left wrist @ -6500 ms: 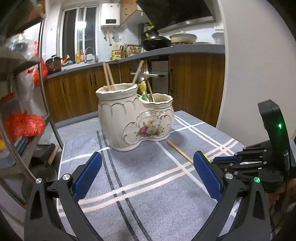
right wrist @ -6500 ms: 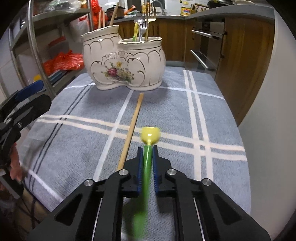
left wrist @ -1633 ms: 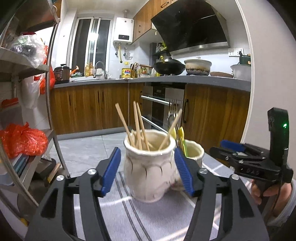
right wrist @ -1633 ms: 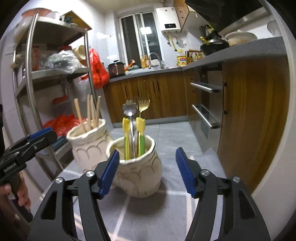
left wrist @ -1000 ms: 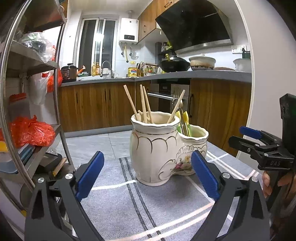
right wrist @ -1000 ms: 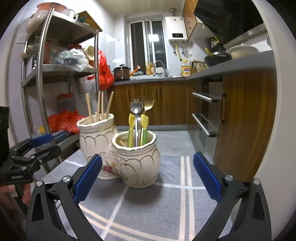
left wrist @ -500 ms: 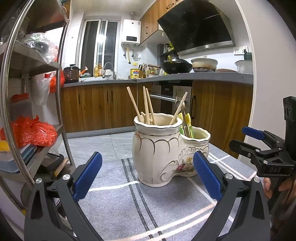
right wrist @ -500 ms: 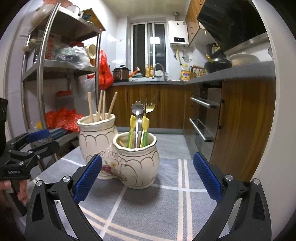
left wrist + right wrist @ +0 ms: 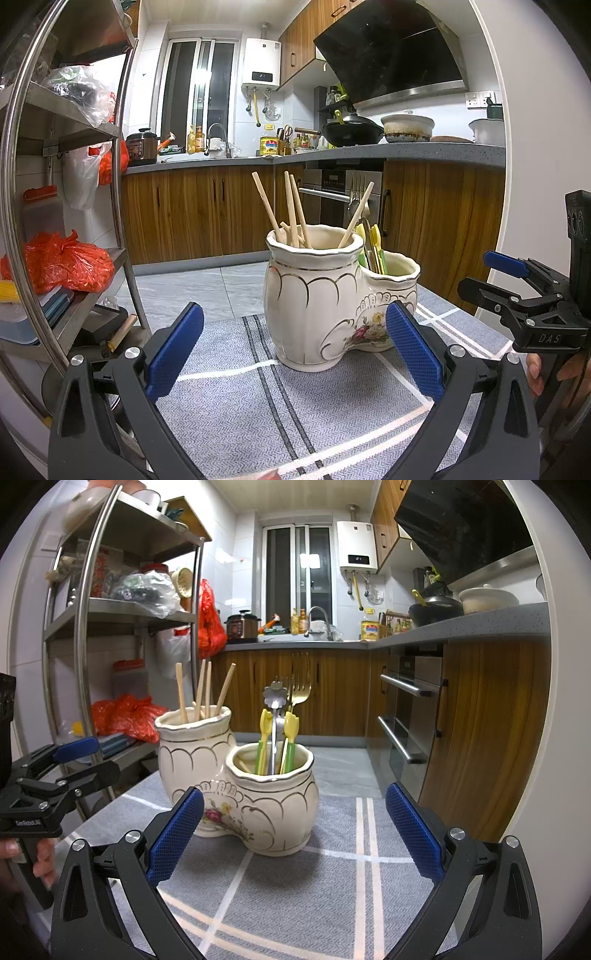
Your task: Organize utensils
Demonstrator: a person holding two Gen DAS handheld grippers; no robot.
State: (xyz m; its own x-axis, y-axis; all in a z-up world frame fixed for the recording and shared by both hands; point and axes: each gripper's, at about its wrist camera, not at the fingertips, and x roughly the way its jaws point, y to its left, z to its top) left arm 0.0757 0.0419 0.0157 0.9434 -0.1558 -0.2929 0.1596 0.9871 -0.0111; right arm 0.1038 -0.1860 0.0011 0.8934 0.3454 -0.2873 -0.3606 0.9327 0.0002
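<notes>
Kitchen cabinets filled the background of the left wrist view, with a grey striped cloth (image 9: 229,413) below. At frame centre stood the holder (image 9: 325,306), chopsticks (image 9: 291,212) in its taller pot. The left gripper (image 9: 293,354) hung before it, jaws wide and empty. In the right wrist view, the holder sat centre-left, spoons (image 9: 277,738) and a fork (image 9: 300,694) upright in the nearer pot. The right gripper (image 9: 293,832) was likewise spread wide, holding nothing. No loose utensil showed on the cloth, so the sorting looked finished.
</notes>
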